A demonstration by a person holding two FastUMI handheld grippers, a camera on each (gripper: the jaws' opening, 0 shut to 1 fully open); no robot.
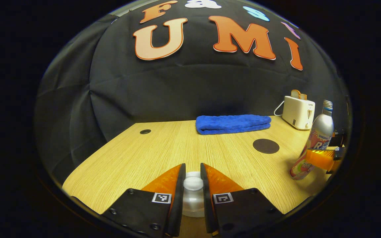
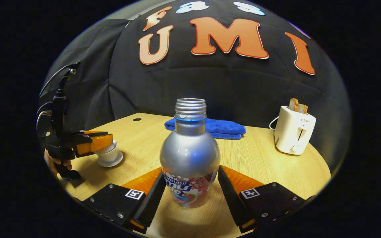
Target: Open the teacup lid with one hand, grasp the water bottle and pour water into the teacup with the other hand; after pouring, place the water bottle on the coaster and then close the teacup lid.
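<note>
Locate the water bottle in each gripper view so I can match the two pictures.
Left gripper view: water bottle at far right, tilted, the right gripper at it.
Right gripper view: bottom centre, upright, between that gripper's fingers.
Shared landmark: white toaster.

A: The booth is dim, lit from above; the table (image 1: 164, 145) glows warm while the cloth wall (image 1: 184, 89) swallows light.

B: Soft highlights sit on the water bottle (image 2: 190, 155) shoulder in the right gripper view; a dark shadow pools beneath it toward 6 o'clock.

A: Fisheye bending is strong at 3 and 9 o'clock; the rims fade and soften; the centre stays sharp.
</note>
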